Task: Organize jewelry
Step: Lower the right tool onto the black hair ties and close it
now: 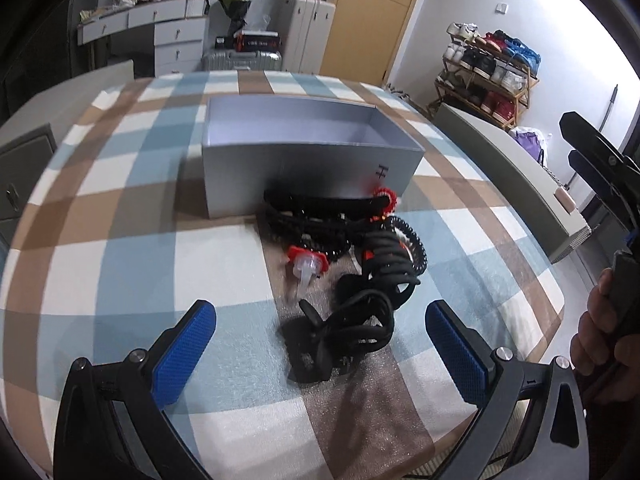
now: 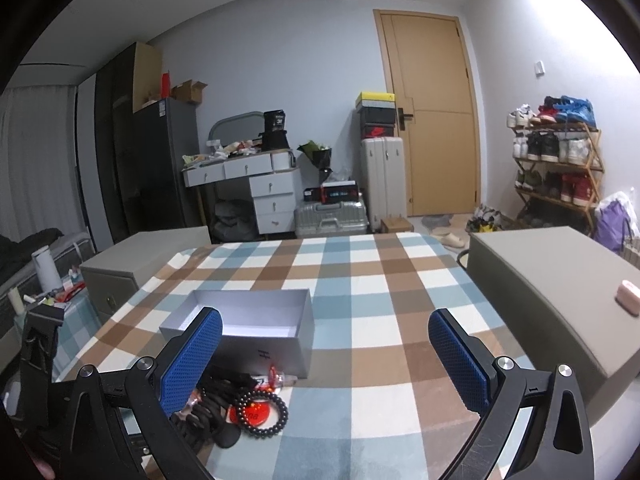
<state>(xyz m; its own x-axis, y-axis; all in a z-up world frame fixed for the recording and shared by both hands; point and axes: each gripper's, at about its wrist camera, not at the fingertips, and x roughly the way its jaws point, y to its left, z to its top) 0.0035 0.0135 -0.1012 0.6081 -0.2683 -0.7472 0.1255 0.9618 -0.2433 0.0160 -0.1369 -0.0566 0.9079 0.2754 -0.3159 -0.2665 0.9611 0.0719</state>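
A tangled pile of jewelry (image 1: 352, 264), black cords and bead strands with red pieces, lies on the checked tablecloth (image 1: 120, 264) just in front of an open grey box (image 1: 304, 176). The box looks empty inside. My left gripper (image 1: 320, 344) hangs open low over the near end of the pile, its blue pads either side of a black cord bundle (image 1: 352, 324). From the right wrist view the same pile (image 2: 240, 404) sits at the lower left, with a black bead bracelet (image 2: 262, 412) over a red disc. My right gripper (image 2: 325, 364) is open, holding nothing, right of the box (image 2: 248, 332).
A clear plastic piece with red tabs (image 1: 306, 264) lies at the pile's left. A hand (image 1: 600, 344) holds the other gripper at the left wrist view's right edge. A grey cabinet (image 2: 556, 288) stands right of the table, another (image 2: 120, 276) to the left.
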